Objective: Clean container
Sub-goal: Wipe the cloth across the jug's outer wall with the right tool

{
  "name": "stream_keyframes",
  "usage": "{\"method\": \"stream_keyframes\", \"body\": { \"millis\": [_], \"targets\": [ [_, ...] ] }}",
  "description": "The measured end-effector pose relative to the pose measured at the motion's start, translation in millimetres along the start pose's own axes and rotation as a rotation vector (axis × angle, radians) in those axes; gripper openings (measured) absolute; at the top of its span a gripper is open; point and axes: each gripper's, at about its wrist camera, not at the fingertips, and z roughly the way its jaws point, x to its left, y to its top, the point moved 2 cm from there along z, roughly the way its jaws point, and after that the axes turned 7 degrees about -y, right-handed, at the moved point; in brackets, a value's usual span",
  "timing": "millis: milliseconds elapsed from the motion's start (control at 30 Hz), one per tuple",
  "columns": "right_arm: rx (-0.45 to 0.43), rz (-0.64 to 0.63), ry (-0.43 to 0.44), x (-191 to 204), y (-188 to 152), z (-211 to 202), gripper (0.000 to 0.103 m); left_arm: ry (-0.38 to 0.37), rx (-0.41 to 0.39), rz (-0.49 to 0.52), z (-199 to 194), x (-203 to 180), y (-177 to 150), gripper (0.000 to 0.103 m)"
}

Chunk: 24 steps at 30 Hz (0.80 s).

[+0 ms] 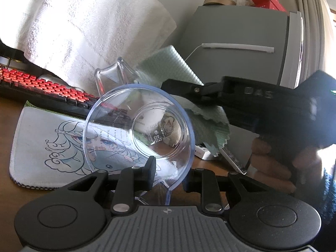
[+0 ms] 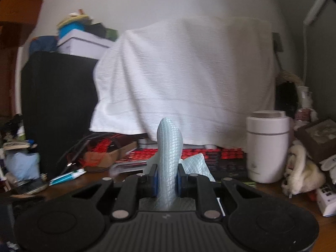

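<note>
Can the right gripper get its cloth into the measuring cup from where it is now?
Probably yes. The left gripper holds the clear measuring cup tipped on its side, mouth open and unblocked. The right gripper, shut on the green cloth, sits just beside the rim, so a short move should reach inside.

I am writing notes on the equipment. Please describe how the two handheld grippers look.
Both are matte black plastic. The left gripper and the right gripper each have two round black discs, silver pivot pins and a ribbed grey centre plate with a small round mark. The right gripper's finger pads are blue. Seen from the side, its body bears raised letters. No cables are visible.
</note>
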Motion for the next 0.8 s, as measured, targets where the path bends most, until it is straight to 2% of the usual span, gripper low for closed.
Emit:
{"method": "stream_keyframes", "body": {
  "millis": [100, 233, 533, 800],
  "targets": [
    [0.000, -0.017, 0.050, 8, -1, -5, 0.016, 0.002, 0.001, 0.000, 0, 0, 0, 0.025],
    [-0.004, -0.049, 0.057, 9, 0, -5, 0.015, 0.002, 0.001, -0.003, 0, 0, 0, 0.025],
    [0.006, 0.009, -0.048, -26, 5, 6, 0.016, 0.002, 0.003, -0.012, 0, 0, 1, 0.025],
    [0.019, 0.021, -0.049, -25, 4, 3, 0.016, 0.003, 0.006, -0.006, 0, 0, 1, 0.026]
  ]
}}
